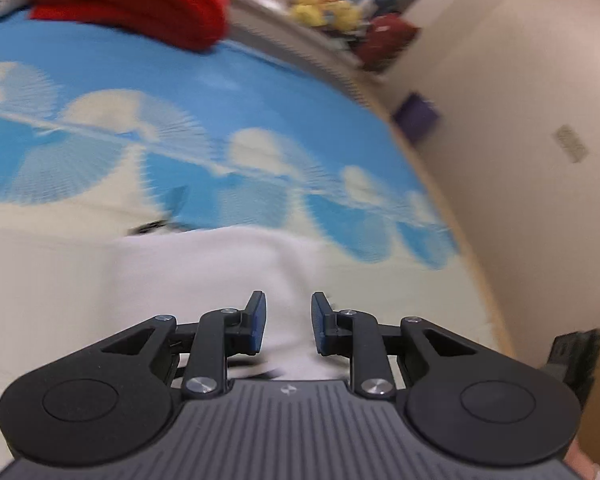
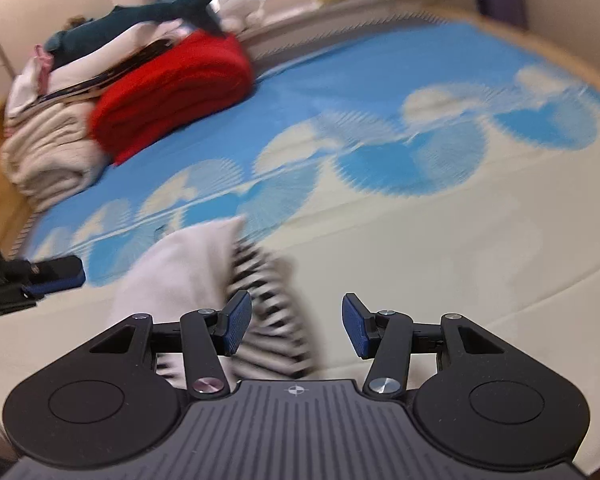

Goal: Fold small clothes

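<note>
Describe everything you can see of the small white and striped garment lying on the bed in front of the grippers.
The small white garment with black-and-white stripes looks like soft knit fabric, blurred in both views. In the right wrist view one plain white layer lies over a striped layer that fans out beneath it toward the right gripper, whose jaws stand open with the stripes under the left one. It rests rumpled on the cream part of the blue-and-cream patterned bed cover. In the left wrist view only its white side shows, running between the left gripper's parted jaws.
</note>
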